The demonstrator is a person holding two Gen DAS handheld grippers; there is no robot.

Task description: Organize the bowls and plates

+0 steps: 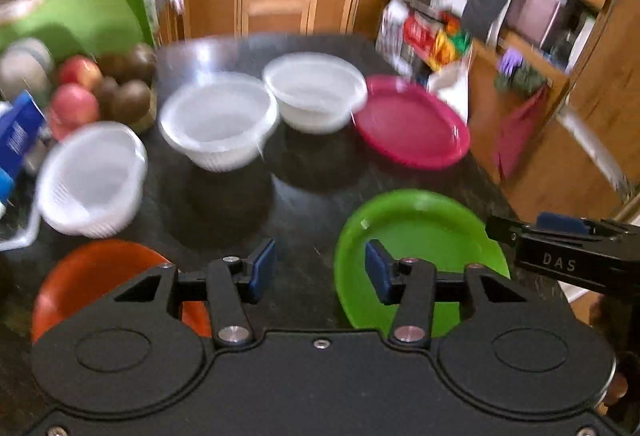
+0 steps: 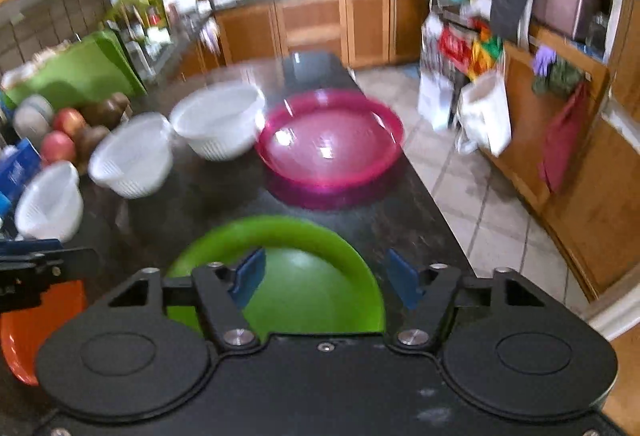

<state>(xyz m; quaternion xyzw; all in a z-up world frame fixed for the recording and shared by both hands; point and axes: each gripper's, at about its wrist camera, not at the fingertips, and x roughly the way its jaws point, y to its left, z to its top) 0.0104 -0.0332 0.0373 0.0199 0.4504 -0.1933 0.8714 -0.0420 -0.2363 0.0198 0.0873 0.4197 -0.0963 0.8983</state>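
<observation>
On a dark counter (image 1: 304,203) stand three white ribbed bowls (image 1: 218,119) (image 1: 316,89) (image 1: 94,177), a pink plate (image 1: 412,121), a green plate (image 1: 416,236) and an orange plate (image 1: 96,276). My left gripper (image 1: 320,270) hangs open above the counter between the orange and green plates, nothing between its blue pads. My right gripper (image 2: 326,278) is open above the green plate (image 2: 288,276), its pads apart and not touching it. The pink plate (image 2: 330,143) lies beyond, the white bowls (image 2: 218,121) (image 2: 130,155) (image 2: 50,201) to the left. The right gripper's side (image 1: 568,252) shows at the left view's right edge.
Apples and brown fruit (image 1: 100,87) lie at the counter's left beside a green board (image 1: 80,15) and a blue box (image 1: 18,135). The counter's right edge drops to a tiled floor (image 2: 472,171). Wooden cabinets (image 2: 312,23) and bags (image 2: 480,115) stand beyond.
</observation>
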